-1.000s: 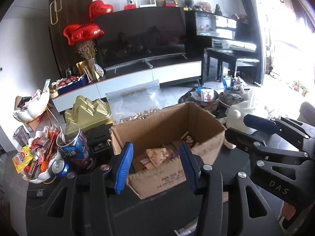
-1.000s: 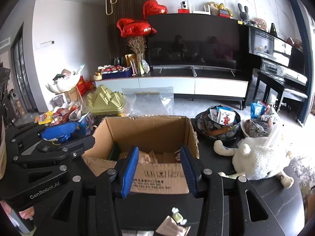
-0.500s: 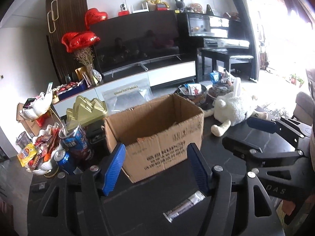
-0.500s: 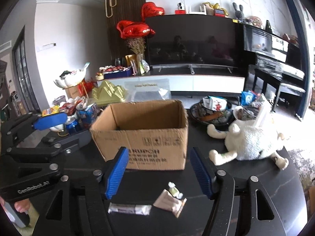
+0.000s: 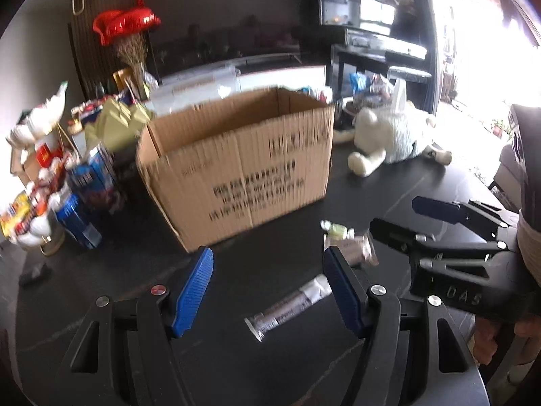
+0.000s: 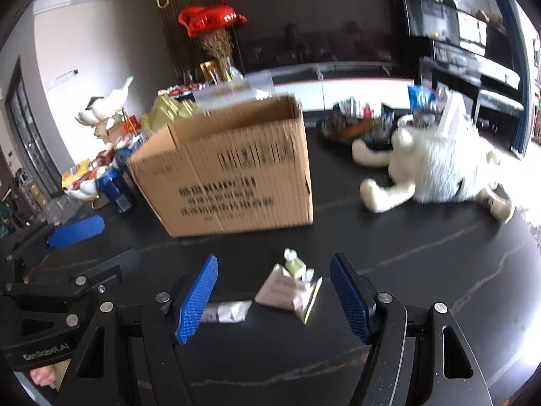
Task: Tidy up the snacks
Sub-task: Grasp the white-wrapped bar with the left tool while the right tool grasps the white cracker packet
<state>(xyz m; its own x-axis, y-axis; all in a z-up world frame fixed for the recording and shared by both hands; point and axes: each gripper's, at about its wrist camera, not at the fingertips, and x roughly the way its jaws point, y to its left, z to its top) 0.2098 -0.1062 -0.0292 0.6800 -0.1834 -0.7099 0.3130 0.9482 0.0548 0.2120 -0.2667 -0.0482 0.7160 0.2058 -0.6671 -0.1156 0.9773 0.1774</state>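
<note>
Cardboard box (image 6: 230,169): sitting on the bench (image 6: 405,270), beyond both grippers.
Left gripper (image 5: 270,291): hovering spread wide over a snack bar (image 5: 290,306).
Right gripper (image 6: 274,297): spread, framing a snack pouch (image 6: 287,291).

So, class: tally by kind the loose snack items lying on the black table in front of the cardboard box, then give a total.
Long stick packet: 1
Flat beige packet: 1
Small green wrapped candy: 1
Total: 3
</note>
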